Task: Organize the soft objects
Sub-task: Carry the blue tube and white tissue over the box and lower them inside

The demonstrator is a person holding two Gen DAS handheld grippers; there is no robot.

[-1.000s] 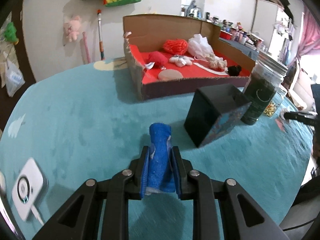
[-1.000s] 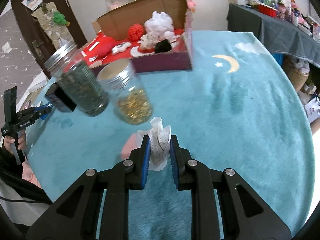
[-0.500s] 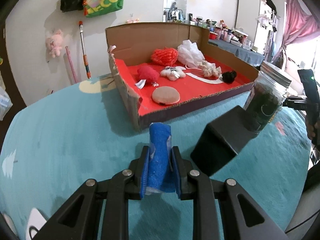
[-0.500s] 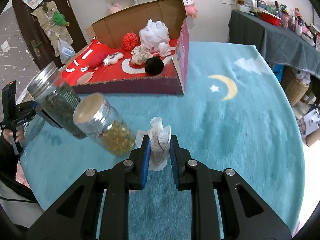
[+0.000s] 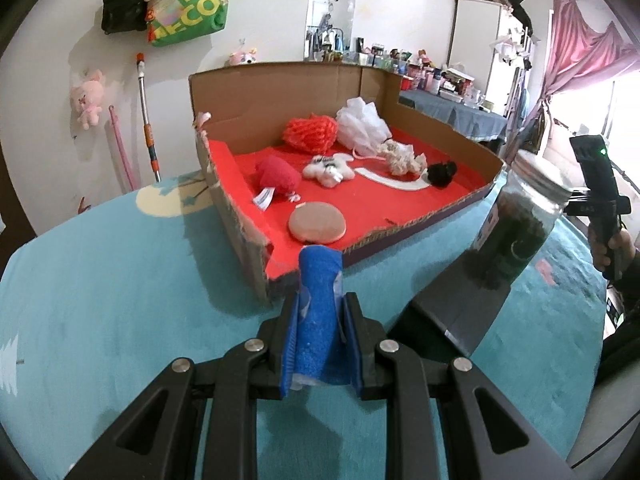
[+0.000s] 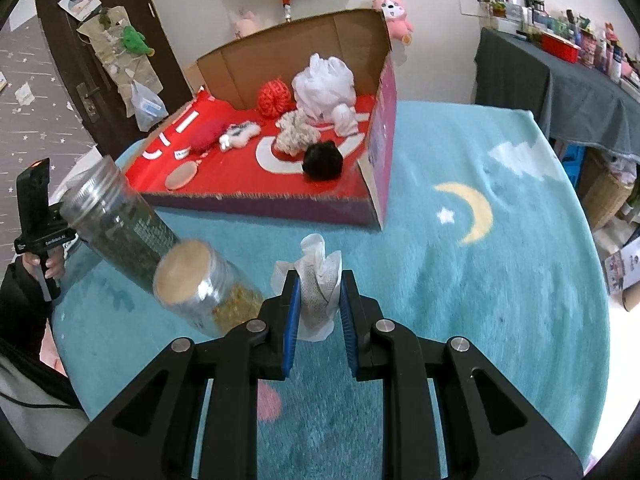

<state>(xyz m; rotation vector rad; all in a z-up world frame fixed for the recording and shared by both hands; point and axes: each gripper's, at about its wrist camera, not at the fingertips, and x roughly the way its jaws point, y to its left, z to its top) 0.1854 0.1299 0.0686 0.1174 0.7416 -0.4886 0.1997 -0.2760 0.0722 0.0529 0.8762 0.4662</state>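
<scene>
Both pairs of fingers are clamped on cargo: the left gripper (image 5: pixel 320 316) squeezes a blue sponge (image 5: pixel 320 300), the right gripper (image 6: pixel 318 304) a white mesh pouch (image 6: pixel 318 292). Ahead on the teal rug (image 6: pixel 480 300) stands the cardboard box (image 5: pixel 304 92), already holding a white puff (image 5: pixel 362 126), red mesh ball (image 5: pixel 310 132), red plush (image 5: pixel 278 176), round pad (image 5: pixel 317 224) and black pompom (image 5: pixel 440 172) (most sorting looks done). Both held pieces remain outside it, short of its near wall, not yet dropped in.

I see white wall (image 5: pixel 48 40), teal moon rug (image 6: pixel 500 240), brown door (image 6: pixel 100 40), pink curtain (image 5: pixel 580 60) by bright window (image 5: pixel 628 96).
</scene>
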